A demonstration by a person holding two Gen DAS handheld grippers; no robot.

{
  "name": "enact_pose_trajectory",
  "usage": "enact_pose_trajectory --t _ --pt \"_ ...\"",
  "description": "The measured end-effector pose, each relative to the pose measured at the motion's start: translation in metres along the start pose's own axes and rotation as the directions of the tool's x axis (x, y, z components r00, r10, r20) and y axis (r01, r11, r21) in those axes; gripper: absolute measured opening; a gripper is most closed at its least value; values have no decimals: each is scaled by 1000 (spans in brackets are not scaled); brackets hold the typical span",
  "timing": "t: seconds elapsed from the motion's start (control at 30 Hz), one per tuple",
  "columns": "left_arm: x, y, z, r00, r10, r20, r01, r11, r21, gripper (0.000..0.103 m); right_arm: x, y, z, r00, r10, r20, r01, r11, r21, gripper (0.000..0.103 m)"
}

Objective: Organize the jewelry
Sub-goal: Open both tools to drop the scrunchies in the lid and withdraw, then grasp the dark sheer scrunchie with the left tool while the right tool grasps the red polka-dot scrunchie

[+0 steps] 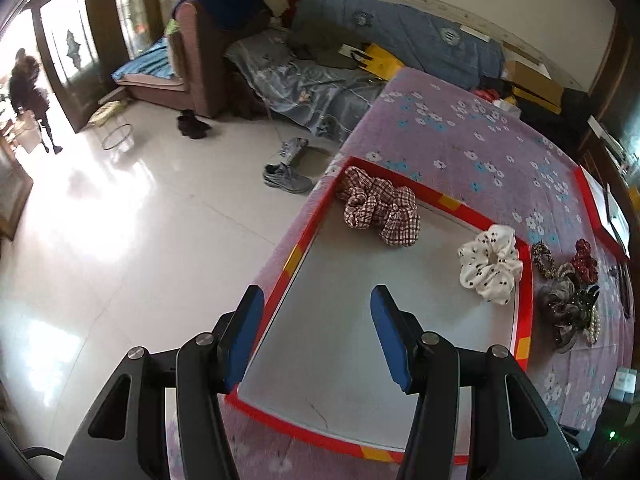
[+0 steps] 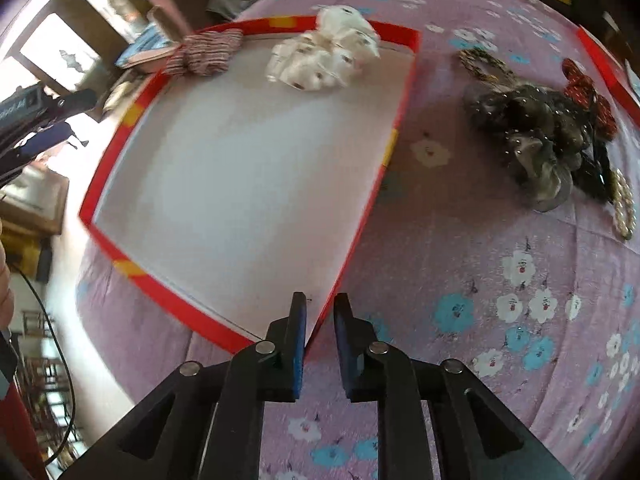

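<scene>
The right claw (image 2: 320, 312) is narrowed around the near-right wall of the shallow red-rimmed white box (image 2: 394, 148); whether it pinches is unclear. The left claw (image 1: 317, 304) hangs wide and empty above that box.

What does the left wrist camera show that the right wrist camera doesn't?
Only the left wrist view: the left gripper, open and empty over the red-edged tray, plus the sofa and shoes on the floor.
Only the right wrist view: the right gripper, narrowly parted, nothing clearly held, above the tray's near corner.
Both: the plaid scrunchie, white spotted scrunchie on the tray's edge, and the dark accessory pile on the floral cloth.
</scene>
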State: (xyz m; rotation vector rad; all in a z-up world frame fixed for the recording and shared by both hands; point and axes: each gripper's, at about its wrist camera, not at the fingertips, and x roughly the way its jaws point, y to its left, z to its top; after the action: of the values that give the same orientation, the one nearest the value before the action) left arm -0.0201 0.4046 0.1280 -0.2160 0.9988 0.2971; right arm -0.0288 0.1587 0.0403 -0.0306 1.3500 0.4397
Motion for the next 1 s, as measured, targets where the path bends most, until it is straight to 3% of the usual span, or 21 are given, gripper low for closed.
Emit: enact_pose_trajectory --t 0.1,0.17,0.23,0.7,0.83,1.0 --pt "-22 -12 -10 999 38 27 -37 999 -15 55 -24 -13 -7 995 74 60 -73 997 -20 29" --pt "-32 -25 -18 998 51 34 -50 998 -25 55 -44 -26 -13 989 80 121 -77 997 -30 49" --pt "-38 -40 -25 998 50 34 -49 998 -32 57 -64 -45 -26 979 70 189 -66 997 -27 53" --pt "-53 -173 -68 996 -87 -18 87 996 32 58 -126 -214 -84 959 -85 271 23 974 224 53" --pt "-46 -194 -76 997 -63 -38 66 994 88 59 -133 -246 -93 953 -127 274 46 957 286 54" --pt "-29 -224 -75 991 -104 -81 117 977 178 59 -124 -264 -86 958 -118 261 22 939 343 54"
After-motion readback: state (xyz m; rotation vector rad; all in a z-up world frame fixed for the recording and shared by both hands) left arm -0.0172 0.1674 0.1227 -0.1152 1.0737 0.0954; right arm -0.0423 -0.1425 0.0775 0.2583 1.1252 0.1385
